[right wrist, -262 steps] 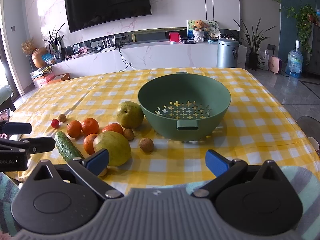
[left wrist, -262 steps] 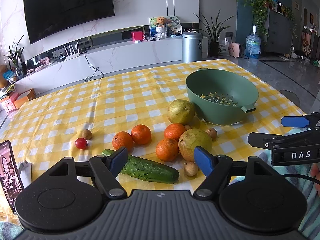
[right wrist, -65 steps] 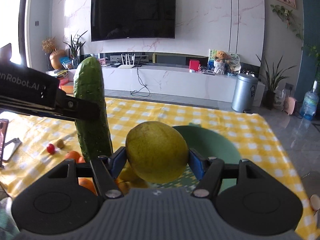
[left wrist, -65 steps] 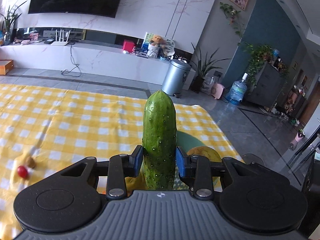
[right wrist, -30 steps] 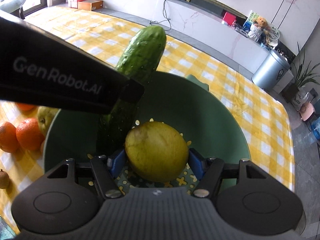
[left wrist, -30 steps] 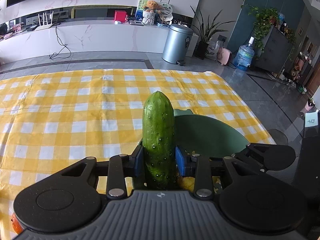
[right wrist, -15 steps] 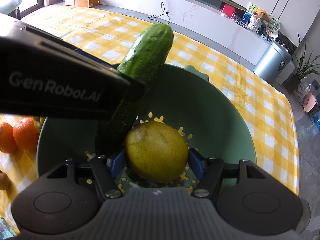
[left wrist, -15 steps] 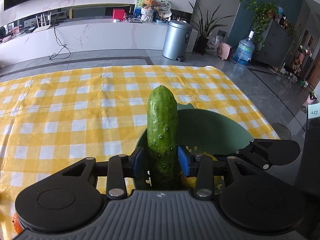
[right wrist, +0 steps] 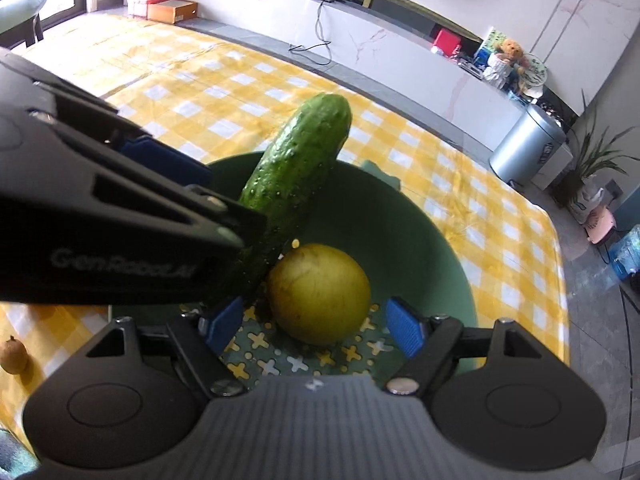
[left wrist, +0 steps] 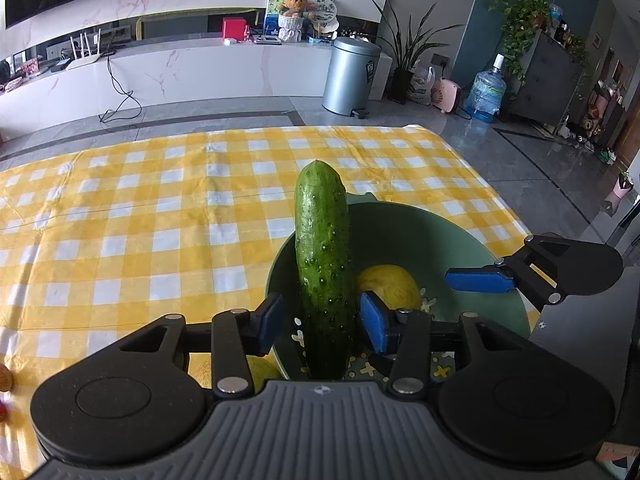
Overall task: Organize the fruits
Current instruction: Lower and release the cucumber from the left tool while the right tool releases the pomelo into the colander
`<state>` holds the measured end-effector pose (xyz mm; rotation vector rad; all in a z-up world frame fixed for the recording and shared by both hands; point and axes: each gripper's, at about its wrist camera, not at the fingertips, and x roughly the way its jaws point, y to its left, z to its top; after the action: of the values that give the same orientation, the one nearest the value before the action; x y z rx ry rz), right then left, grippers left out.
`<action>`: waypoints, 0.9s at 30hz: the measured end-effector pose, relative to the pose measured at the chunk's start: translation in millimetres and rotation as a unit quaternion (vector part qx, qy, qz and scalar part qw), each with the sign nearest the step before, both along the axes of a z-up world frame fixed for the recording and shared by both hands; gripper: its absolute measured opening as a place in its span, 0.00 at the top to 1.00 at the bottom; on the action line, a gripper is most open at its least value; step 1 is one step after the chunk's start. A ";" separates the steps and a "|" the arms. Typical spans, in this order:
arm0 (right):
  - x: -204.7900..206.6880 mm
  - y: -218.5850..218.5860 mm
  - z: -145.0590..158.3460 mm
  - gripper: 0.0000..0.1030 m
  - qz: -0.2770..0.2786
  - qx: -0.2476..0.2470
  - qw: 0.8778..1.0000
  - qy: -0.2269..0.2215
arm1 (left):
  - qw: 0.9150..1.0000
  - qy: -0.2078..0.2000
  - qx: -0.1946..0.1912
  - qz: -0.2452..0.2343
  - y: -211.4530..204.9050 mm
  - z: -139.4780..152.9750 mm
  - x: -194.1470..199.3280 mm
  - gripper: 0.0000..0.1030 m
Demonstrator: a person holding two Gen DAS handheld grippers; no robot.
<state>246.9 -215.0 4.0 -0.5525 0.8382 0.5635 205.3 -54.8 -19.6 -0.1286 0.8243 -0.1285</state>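
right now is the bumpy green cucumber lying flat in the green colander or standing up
Standing up, tilted: the bumpy green cucumber has its lower end in the green colander and its tip above the rim.

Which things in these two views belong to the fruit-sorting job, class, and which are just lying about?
Part of the job:
- cucumber, standing in the bowl, left hand-held gripper opening around it
- yellow-green fruit, right hand-held gripper opening around it
- green colander bowl
- small brown fruit on the tablecloth

Just lying about:
- silver bin
- water bottle
- teddy bear
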 end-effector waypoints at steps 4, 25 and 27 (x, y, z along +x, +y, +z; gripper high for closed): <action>-7.1 -3.3 4.5 0.21 -0.009 0.007 1.000 0.003 | 1.000 -0.001 0.002 0.001 -0.9 5.2 -7.4 0.47; -112.1 -24.9 50.9 0.11 -0.102 0.170 0.980 -0.015 | 1.000 -0.026 0.003 -0.014 45.9 60.4 -115.6 0.45; -123.3 -23.9 49.9 0.11 -0.111 0.197 0.974 -0.003 | 1.000 -0.025 0.001 -0.013 55.1 59.9 -123.5 0.45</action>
<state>123.6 -238.9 54.0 -0.0960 0.7460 0.5044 81.9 0.3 40.2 -0.1133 0.7770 -0.1553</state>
